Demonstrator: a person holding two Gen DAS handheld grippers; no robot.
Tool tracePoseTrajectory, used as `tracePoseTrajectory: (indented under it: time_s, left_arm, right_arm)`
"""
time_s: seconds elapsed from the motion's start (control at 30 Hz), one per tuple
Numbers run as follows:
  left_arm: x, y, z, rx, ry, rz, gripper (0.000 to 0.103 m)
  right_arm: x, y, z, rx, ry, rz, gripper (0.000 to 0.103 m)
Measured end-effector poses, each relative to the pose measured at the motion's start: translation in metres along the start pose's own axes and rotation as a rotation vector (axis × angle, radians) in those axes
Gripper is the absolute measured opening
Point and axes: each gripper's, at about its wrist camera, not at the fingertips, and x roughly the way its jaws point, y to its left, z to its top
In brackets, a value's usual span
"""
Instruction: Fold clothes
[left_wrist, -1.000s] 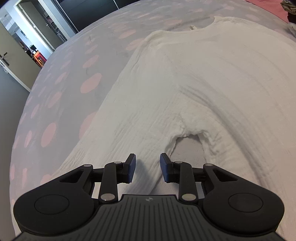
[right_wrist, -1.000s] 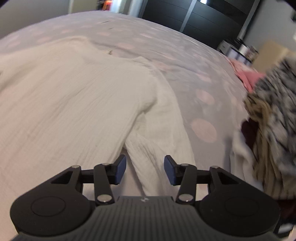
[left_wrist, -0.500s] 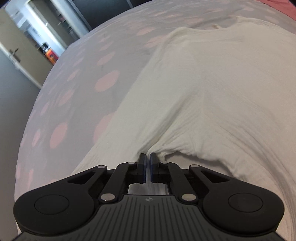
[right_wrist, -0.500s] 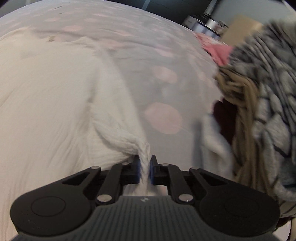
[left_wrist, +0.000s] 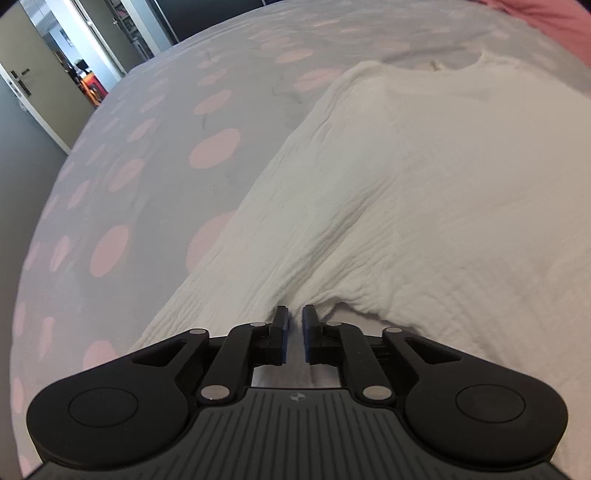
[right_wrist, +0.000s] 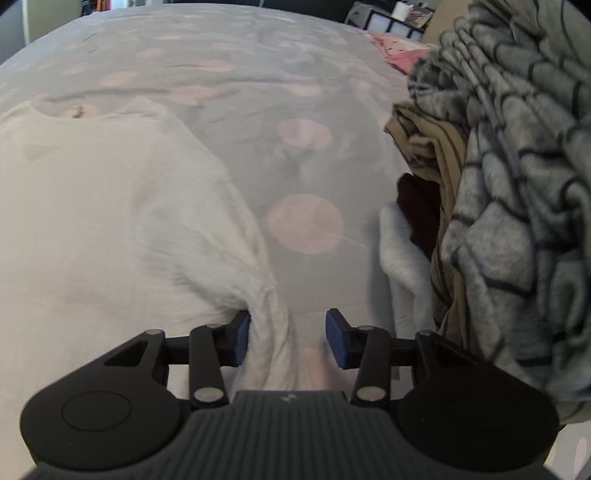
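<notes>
Lying flat across the grey bedspread with pink dots, the white top has its neckline at the far end and its left edge running diagonally toward the left gripper. That gripper's jaws stand a narrow gap apart and are opening, with a pinch of the top's fabric between them. The right gripper is opening too, wide apart, a bunched white sleeve touching only its left pad. Bare bedspread lies between the top's right edge and the clothes pile. No readable writing shows.
</notes>
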Motion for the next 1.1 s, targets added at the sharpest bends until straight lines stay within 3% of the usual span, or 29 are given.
tracePoseTrajectory:
  time_s: [0.07,0.17,0.27,0.4,0.57,0.73,0.8,0.83,0.87,0.97,1.1]
  left_arm:
    - [-0.011,0.004,0.005,-0.023,-0.019,-0.06,0.027]
    - [-0.02,0.016,0.017,-0.071,-0.088,-0.069,0.038]
    - [-0.012,0.034,0.03,-0.177,-0.134,-0.011,0.038]
    - [0.018,0.054,0.04,-0.289,-0.126,0.012,0.038]
    - [0.055,0.047,0.04,-0.231,-0.053,0.035,0.038]
    - [0.066,0.046,0.037,-0.236,-0.056,0.032,0.038]
    - [0.068,0.049,0.037,-0.267,-0.061,0.014,0.031]
    - [0.068,0.049,0.038,-0.269,-0.068,0.003,0.015]
    - [0.066,0.046,0.039,-0.257,-0.077,0.006,0.002]
    - [0.062,0.039,0.043,-0.251,-0.1,0.044,0.0]
    - [0.06,0.045,0.05,-0.267,-0.106,0.151,0.0]
  right_arm:
    - [-0.015,0.001,0.004,-0.019,0.005,0.057,0.047]
    - [-0.032,-0.001,0.014,-0.019,-0.029,0.14,0.048]
    - [-0.022,-0.003,0.03,-0.005,-0.086,0.136,0.047]
    - [0.008,-0.003,0.05,0.001,-0.118,0.127,0.038]
    - [0.046,-0.004,0.056,-0.042,-0.094,0.097,0.039]
    - [0.075,-0.016,0.049,0.018,-0.005,0.193,0.038]
    - [0.078,-0.018,0.046,0.025,-0.003,0.207,0.038]
    - [0.077,-0.018,0.047,0.024,0.001,0.215,0.024]
    - [0.074,-0.017,0.049,0.019,0.002,0.217,0.002]
    - [0.07,-0.01,0.058,-0.044,-0.048,0.094,0.002]
    - [0.072,-0.016,0.067,-0.065,-0.118,-0.094,0.002]
